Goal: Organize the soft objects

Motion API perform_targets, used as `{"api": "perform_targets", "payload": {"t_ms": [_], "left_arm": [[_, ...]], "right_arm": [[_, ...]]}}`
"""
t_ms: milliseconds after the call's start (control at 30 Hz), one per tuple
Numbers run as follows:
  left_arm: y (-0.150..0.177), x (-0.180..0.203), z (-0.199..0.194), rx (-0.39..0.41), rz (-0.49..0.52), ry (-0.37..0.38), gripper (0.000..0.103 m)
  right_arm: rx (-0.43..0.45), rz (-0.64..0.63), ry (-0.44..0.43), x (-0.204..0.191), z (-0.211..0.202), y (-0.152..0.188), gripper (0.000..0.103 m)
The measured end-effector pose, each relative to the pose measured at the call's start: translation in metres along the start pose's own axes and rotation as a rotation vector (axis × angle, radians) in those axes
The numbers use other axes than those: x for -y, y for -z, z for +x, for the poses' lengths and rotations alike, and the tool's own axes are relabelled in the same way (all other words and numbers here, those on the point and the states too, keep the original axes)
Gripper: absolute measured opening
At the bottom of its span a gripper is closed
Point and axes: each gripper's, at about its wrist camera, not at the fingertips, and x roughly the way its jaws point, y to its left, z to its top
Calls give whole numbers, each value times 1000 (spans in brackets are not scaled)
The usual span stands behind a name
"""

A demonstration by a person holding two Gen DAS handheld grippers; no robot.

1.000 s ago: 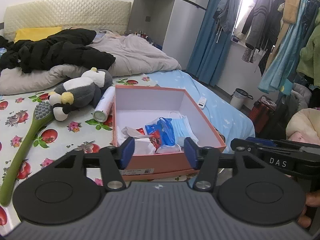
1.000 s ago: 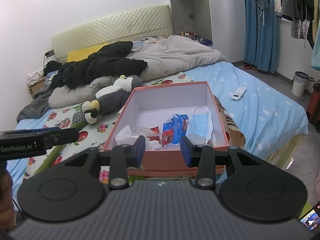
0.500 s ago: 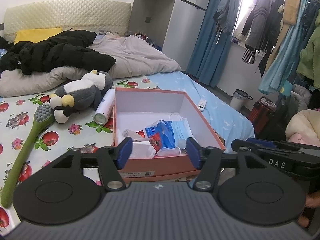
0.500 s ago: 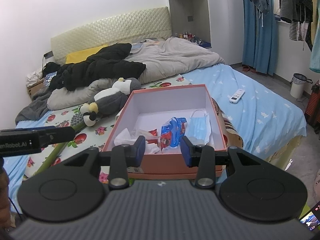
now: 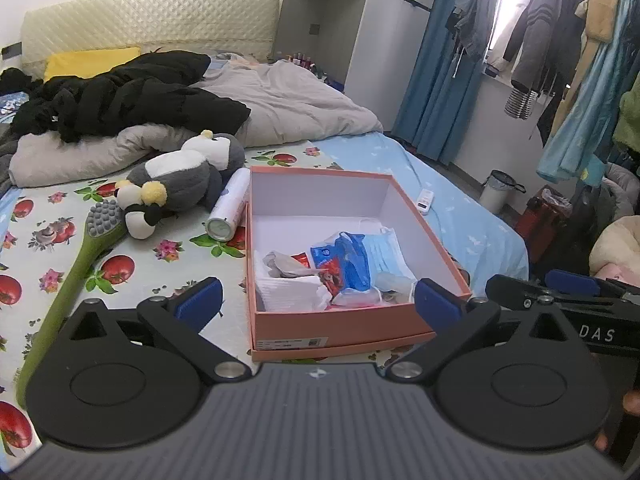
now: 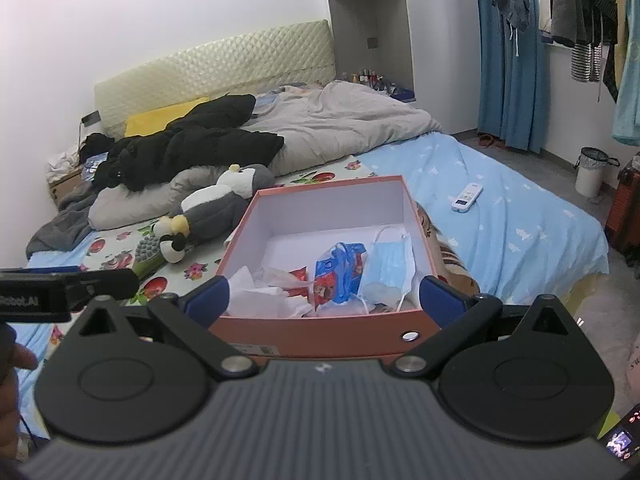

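Note:
A pink cardboard box [image 5: 340,324] [image 6: 320,334] lies open on the bed, just beyond both grippers. Inside it are a blue face mask [image 5: 384,252] [image 6: 390,264], a blue-and-red packet [image 5: 344,260] [image 6: 340,272] and white tissue [image 5: 292,292] [image 6: 256,296]. A grey-and-white plush penguin [image 5: 188,176] [image 6: 218,208] lies left of the box. My left gripper [image 5: 318,300] hovers before the box's near wall, jaws opening wide, nothing held. My right gripper [image 6: 324,296] hangs beside it, jaws also opening, empty.
A green long-handled brush [image 5: 80,256] and a white bottle [image 5: 230,208] lie left of the box. A black jacket [image 5: 120,96] and grey quilt [image 5: 300,108] cover the far bed. A white remote [image 6: 466,197] rests on the blue sheet; a bin [image 6: 592,172] stands on the floor.
Both grippers' jaws have spread from partly closed to wide apart. Neither hand has shifted, and the box and its contents are as before.

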Motion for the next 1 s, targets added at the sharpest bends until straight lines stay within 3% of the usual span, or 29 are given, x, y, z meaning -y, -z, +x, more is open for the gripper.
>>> {"api": "perform_targets", "payload": {"t_ms": [600,1000], "left_arm": [[-3,8,-5,14,37,-37,103],[1,3,-9,14,0,-34,103]], "right_arm": [[-5,-7,6,1,2,1,103],[-13,-12,12,-1,4,2,103]]}}
